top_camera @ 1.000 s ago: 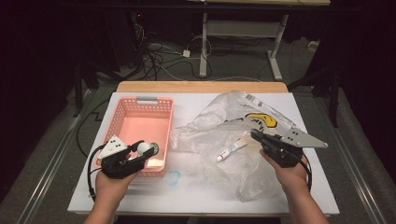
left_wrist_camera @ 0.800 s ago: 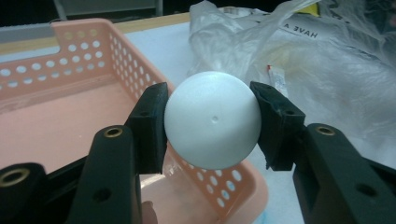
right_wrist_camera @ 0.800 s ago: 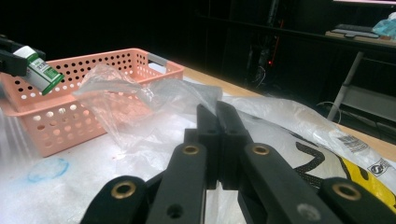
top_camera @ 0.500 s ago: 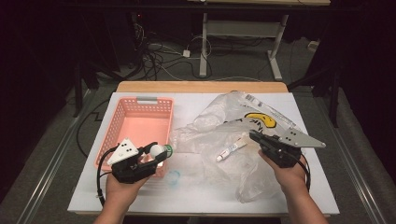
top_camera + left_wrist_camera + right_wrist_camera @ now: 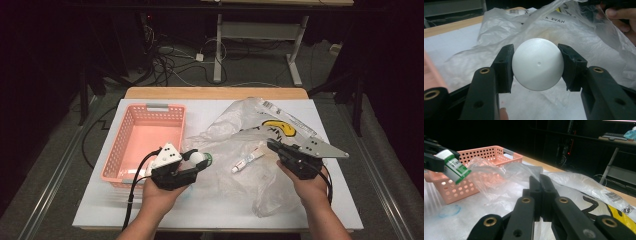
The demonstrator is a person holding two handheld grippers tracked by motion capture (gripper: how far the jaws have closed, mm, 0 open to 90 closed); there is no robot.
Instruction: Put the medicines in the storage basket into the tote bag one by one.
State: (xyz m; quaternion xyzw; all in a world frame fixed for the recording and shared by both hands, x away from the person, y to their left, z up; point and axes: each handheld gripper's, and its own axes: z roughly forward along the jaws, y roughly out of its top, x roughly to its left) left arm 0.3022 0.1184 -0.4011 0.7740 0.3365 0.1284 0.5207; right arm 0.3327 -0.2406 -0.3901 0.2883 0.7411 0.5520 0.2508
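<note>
A small bottle (image 5: pixel 202 160) with a round white cap and green label is clamped between my left gripper's (image 5: pixel 197 162) jaws. It hangs just right of the pink basket (image 5: pixel 112 150), at the crumpled clear plastic bag's (image 5: pixel 235 130) left edge. In the left gripper view the white cap (image 5: pixel 537 67) sits tight between both pads. From the right gripper view the bottle (image 5: pixel 455 168) shows at upper left. My right gripper (image 5: pixel 271 145) lies over the bag's right part; its jaws (image 5: pixel 540 180) are pressed together, pinching the film, which rises taut toward them.
A small white tube (image 5: pixel 247 161) lies on the bag between the two grippers. The basket holds nothing that I can see. The bag carries a yellow smiley print (image 5: pixel 277 127). A blue ring mark (image 5: pixel 449 210) is on the white tabletop (image 5: pixel 210 210) near the basket.
My left gripper has carried the bottle rightward, from over the basket's near end to the bag's left edge. The right gripper has stayed where it was.
</note>
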